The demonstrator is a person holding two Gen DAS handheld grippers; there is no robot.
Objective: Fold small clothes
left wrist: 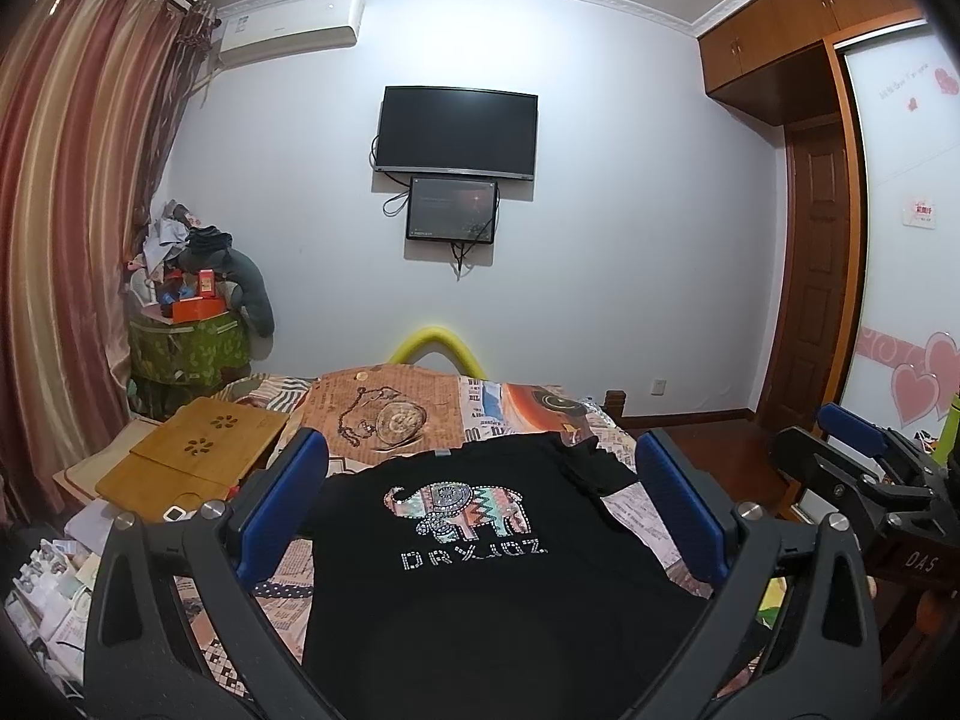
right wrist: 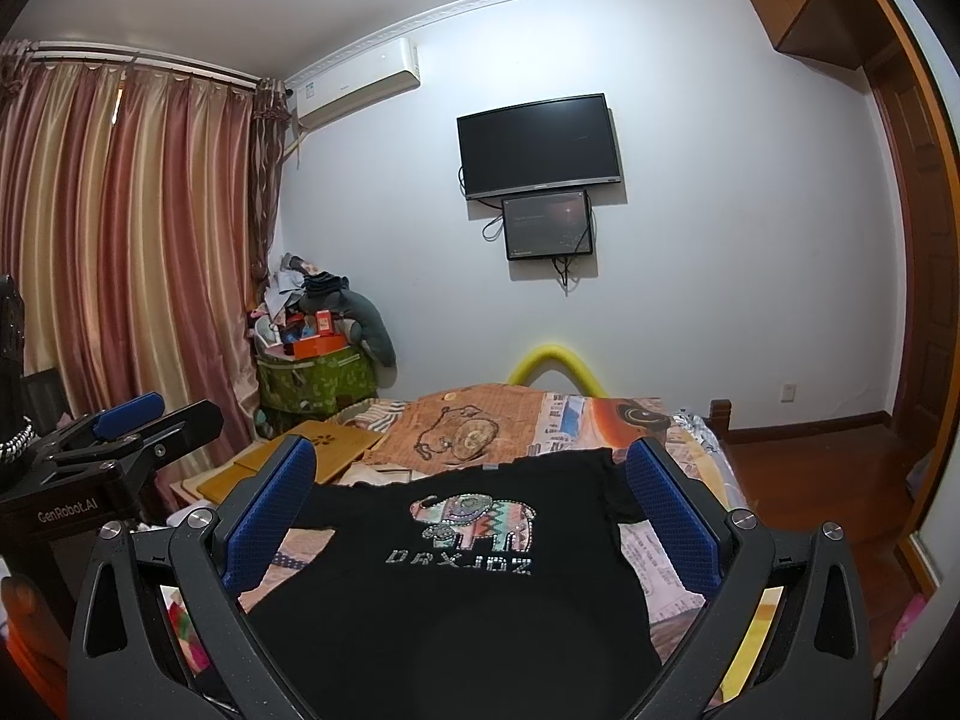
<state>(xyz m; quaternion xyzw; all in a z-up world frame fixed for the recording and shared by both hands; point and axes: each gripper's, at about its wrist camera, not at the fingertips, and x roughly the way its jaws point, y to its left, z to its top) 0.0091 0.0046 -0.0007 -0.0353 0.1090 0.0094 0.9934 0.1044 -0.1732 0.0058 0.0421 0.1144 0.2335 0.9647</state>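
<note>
Fabric first: we see a black T-shirt spread front-up on the patchwork bedspread, its elephant print and studded lettering readable from both wrist views. In the left wrist view the shirt fills the lower centre, from about 6 o'clock up toward the middle, and the collar lies at its far edge toward 12 o'clock. One sleeve is bunched at about 2 o'clock from the print.

We hold the left gripper above the shirt with its blue-padded fingers spread wide, nothing between them. The right gripper hangs likewise over the shirt, spread apart and empty, its pads at 9 and 3 o'clock of the print. Each gripper shows in the other's view, at the 3 o'clock edge of the left view and the 9 o'clock edge of the right; there we cannot tell how the jaws stand.

Outward, a bamboo lap desk sits at 9 o'clock of the shirt. A yellow foam tube arches beyond the bed at 12 o'clock. Above it hang a television and a smaller screen. Striped curtains cover the 9 o'clock side, and a wooden wardrobe stands at 2 o'clock.
</note>
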